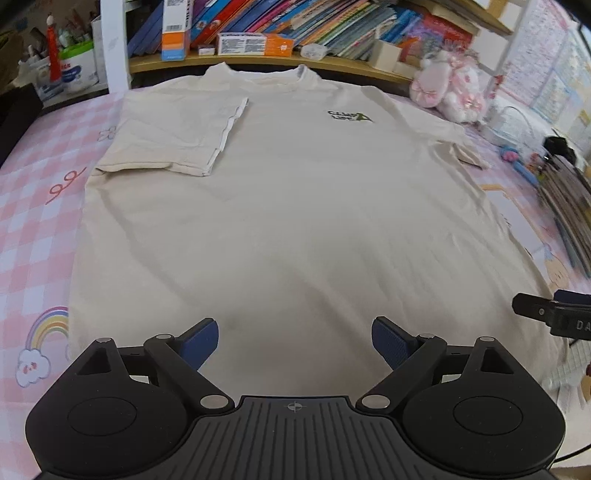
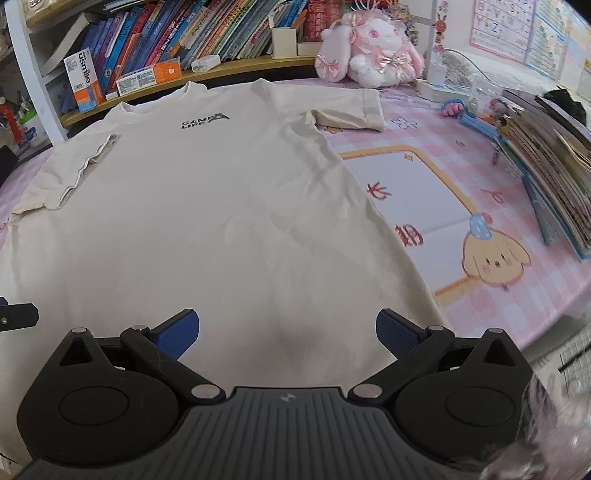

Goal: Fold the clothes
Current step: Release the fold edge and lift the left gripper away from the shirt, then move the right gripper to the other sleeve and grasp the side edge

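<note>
Your left tongs gape wide, empty, above the cream cotton T-shirt. Your right tongs likewise stand apart, gripping nothing.

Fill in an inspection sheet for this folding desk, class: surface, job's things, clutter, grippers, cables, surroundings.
Surface: pink checked mat with cartoon prints.
Job's things: cream T-shirt lying flat, front up, collar toward the shelf; left sleeve folded onto the body, right sleeve spread out.
Clutter: plush rabbit at the far edge; stack of books at the right.
Grippers: left gripper and right gripper open over the hem, fingers holding nothing.
Cables: white cable beside the plush.
Surroundings: bookshelf behind; wall charts.
</note>
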Motion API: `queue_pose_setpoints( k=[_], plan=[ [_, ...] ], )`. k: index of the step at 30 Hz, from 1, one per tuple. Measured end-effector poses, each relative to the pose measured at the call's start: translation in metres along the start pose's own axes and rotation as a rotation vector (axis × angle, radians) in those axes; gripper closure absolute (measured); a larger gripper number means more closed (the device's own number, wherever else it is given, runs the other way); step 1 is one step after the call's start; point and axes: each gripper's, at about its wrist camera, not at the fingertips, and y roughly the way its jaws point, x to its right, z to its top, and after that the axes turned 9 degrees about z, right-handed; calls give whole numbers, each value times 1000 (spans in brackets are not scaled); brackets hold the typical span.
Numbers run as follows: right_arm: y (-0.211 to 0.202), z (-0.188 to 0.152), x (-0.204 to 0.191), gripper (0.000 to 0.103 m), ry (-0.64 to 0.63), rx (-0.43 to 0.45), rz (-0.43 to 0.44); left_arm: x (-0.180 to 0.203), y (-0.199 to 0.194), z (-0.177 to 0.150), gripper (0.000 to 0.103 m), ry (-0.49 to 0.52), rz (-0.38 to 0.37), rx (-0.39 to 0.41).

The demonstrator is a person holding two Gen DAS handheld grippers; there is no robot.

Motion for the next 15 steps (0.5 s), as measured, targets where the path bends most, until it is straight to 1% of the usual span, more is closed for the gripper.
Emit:
queue_pose_setpoints(
  k=[3, 6, 11, 14, 15],
  plan=[
    [11, 13, 17, 0, -39, -4, 35, 17, 7, 5, 11, -53, 51, -8],
    [23, 33, 39, 0, -69, -26, 81, 36, 9, 10, 11, -97, 96, 9],
    [41, 66, 76, 0, -97, -26, 152, 67, 18, 6, 11, -182, 204, 50],
    [52, 84, 99, 2, -93, -34, 190, 81, 20, 5, 11, -222, 237, 45],
    [55, 90, 106, 7, -89, -37, 203, 84, 21, 5, 11, -236, 246, 41]
  ],
)
